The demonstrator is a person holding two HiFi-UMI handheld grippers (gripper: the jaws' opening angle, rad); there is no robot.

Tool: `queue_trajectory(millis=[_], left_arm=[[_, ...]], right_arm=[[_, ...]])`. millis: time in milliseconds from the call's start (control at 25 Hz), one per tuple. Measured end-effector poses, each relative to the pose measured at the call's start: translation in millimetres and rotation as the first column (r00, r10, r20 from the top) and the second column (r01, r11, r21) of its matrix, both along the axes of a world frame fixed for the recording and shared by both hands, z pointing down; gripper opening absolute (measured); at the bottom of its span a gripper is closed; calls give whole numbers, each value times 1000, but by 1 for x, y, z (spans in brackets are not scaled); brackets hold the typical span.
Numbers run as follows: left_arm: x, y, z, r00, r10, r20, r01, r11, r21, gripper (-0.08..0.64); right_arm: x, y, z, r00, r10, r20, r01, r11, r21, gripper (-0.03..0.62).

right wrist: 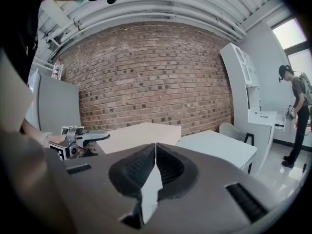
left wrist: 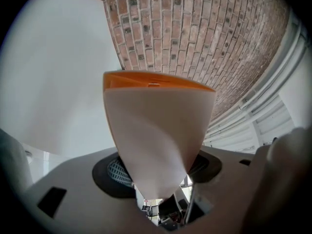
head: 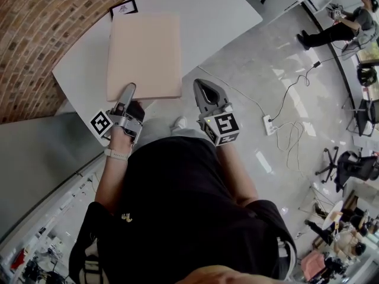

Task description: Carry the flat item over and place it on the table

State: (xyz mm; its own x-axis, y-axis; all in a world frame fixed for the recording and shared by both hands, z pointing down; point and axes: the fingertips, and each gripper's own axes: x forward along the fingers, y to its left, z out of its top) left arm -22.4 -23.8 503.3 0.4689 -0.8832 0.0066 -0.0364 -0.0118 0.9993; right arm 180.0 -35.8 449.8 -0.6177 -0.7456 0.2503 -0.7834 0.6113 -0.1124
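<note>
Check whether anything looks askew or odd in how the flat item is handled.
The beige flat item is pinched only at its near left corner by the left gripper, and is skewed against the white table's edges. The right gripper is shut, empty, beside it. No damage or spill shows.

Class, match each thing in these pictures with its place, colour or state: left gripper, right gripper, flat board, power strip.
Things:
1 left gripper
2 right gripper
3 flat board
4 power strip

Descriptions:
A lies on the floor
B jaws together, nothing held
C peach-coloured
D clamped on the board's edge

Pairs: 1-D, 2-B, 3-C, 4-A
</note>
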Motion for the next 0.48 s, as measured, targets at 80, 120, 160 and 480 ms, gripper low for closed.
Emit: queue_trajectory(millis=[80,120,160,480], left_arm=[[3,-4,3,1000,-10,-13,10,1000,-11,285],[3,-7,4,1000,-14,-16,14,1000,-17,285],[3,-10,6,1000,-18,-16,17,1000,-22,285],[-12,-42,16,997,-39,-62,36,998,-53,285]], right_arm=[[-2,-7,2,1000,-16,-2,16,1000,-8,12],[-4,-11,3,1000,-23,-4,23,1000,-12,12],[-6,-15,4,1000,-30,-6,30,999,-14,12],[-21,-49,9,999,-41,-32,40,998,-41,12]])
